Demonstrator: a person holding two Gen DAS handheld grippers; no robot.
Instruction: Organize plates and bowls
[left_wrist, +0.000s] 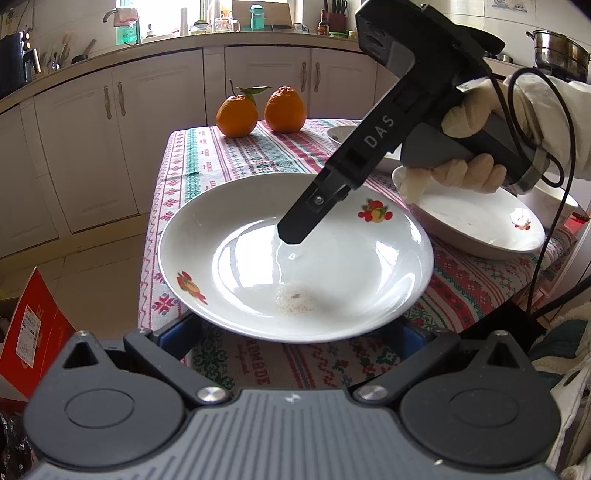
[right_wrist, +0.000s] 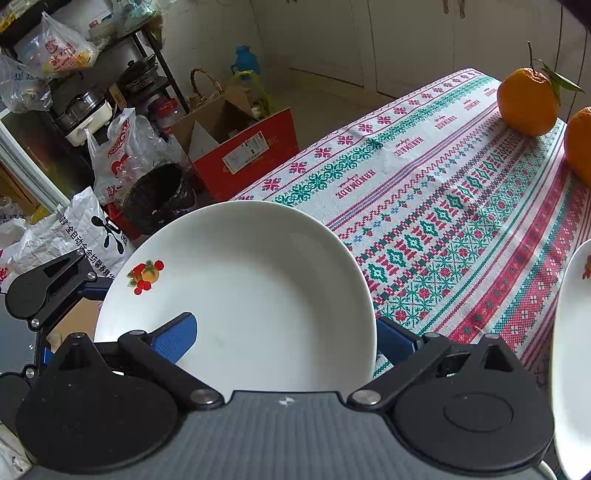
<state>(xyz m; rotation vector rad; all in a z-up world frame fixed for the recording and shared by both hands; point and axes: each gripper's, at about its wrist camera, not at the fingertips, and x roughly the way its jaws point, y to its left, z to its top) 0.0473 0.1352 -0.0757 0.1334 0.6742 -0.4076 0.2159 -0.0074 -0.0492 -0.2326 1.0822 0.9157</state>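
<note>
Holding one plate (left_wrist: 295, 258) between them, the left gripper (left_wrist: 295, 332) and right gripper (right_wrist: 284, 339) each pinch its rim. Beyond the right gripper, another plate (left_wrist: 480, 225) and a bowl (left_wrist: 341, 133) sit apart on the surface (left_wrist: 229, 158), so stacking looks barely begun.

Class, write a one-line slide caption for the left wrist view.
Right gripper reaches into a white fruit-print plate on the patterned tablecloth, two oranges behind.

A white plate (left_wrist: 295, 258) with fruit decals hangs over the near edge of the table (left_wrist: 229, 158), its rim between the left gripper (left_wrist: 295, 334)'s blue pads. The right gripper (left_wrist: 291, 236), held by a gloved hand (left_wrist: 469, 147), points down into it. A second plate (left_wrist: 476, 221) lies beyond; 2 oranges (left_wrist: 258, 110) stand at the far edge.
</note>
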